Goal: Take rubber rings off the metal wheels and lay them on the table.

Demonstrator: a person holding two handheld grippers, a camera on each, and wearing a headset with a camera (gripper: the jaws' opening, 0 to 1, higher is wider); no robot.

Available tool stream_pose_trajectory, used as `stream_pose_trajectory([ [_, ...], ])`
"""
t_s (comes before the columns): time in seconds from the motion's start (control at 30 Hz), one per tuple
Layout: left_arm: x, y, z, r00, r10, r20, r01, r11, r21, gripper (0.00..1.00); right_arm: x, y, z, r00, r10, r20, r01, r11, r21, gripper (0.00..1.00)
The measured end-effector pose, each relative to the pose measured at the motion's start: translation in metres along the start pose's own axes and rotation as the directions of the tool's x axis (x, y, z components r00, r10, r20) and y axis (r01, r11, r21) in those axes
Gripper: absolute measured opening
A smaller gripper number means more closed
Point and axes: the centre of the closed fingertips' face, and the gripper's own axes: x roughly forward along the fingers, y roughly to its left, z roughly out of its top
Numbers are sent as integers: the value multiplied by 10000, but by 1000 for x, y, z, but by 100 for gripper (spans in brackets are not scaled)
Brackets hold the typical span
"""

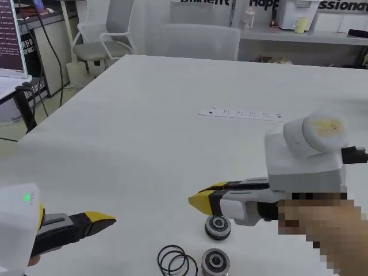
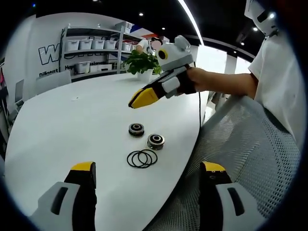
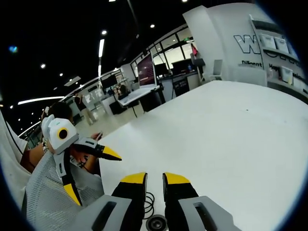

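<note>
Over on the left, the left gripper (image 2: 147, 168) is hovering low over the table edge with its jaws spread wide, holding nothing; it is sitting well apart from the work. Moving right, the loose rubber rings (image 1: 177, 260) are lying flat in an overlapping cluster on the table (image 1: 172, 144), between that gripper and the wheels. Just beside them the nearer wheel (image 1: 215, 260) is lying flat, axle pointing up, and the farther wheel (image 1: 218, 226) is lying the same way just behind it; both are showing dark outer bands, which I take to be rings not yet removed, though I cannot be sure. The right gripper (image 1: 201, 199) is reaching in from the right, its jaws drawn almost together and pinching nothing. Its tips are hanging just above and a little left of the farther wheel, so this hand is plainly the nearer; I judge it would be going down and slightly back to reach that rim. The surface is plain, smooth white; a power strip (image 1: 241, 114) is lying farther back, and pale chairs (image 1: 198, 40) are standing at the far edge.
</note>
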Motion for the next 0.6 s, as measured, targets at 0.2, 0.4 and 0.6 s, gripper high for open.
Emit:
stream_pose_trajectory([
  [0.2, 0, 0, -1, 10000, -16, -45, 16, 10000, 17, 87, -13, -17, 12, 9974, -372, 621, 329, 9971, 686, 11],
  [0.4, 1, -1, 1, 10000, -53, -17, 53, 9999, 99, 87, -26, -35, 14, 9923, -886, 867, 793, 9912, 1061, 11],
  [0.6, 0, 0, 14, 9997, -229, -51, 232, 9969, 754, 88, -29, -53, -2, 9911, -1238, 491, 1155, 9825, 1462, 12],
])
